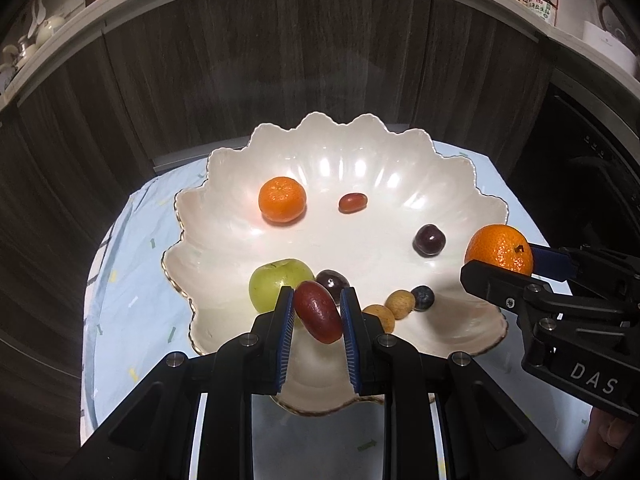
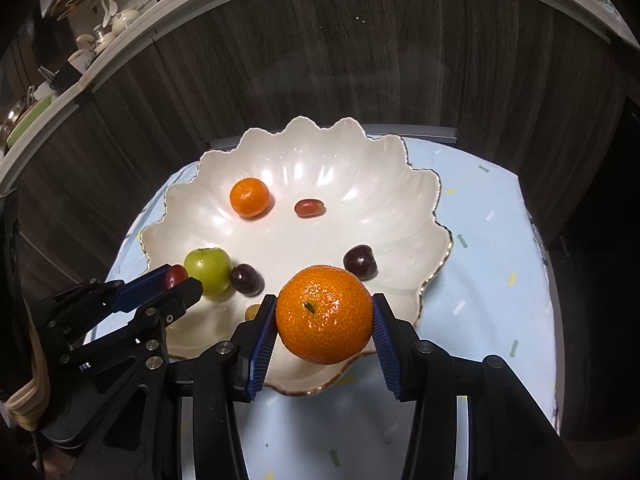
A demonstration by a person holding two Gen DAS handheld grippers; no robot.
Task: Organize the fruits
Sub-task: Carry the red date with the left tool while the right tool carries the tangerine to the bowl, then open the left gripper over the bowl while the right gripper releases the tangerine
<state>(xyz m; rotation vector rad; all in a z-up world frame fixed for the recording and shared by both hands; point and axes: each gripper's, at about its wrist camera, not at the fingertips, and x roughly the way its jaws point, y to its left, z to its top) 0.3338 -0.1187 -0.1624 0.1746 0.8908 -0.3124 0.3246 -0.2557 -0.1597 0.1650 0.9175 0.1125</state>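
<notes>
The left hand-held gripper (image 1: 318,312) is clamped on a tilted red oblong fruit (image 1: 319,311) over the near rim of the scalloped bowl (image 1: 320,148); the right hand-held gripper (image 2: 325,316) grips 1 mandarin (image 2: 325,314). Released from height, either could roll and scatter the 2 dark grapes (image 1: 332,282) beyond.

Both tools are showing the same build: matte black angular links, pinned with round silver screw heads that are catching the light. The left tool (image 1: 316,312) is carrying blue ribbed pads (image 1: 285,336) on the inner faces of its two fingers, and the right tool (image 2: 325,316) is wearing matching blue ribbed pads (image 2: 386,352). White letters reading DAS (image 1: 594,378) are standing out on the right tool's black side.
</notes>
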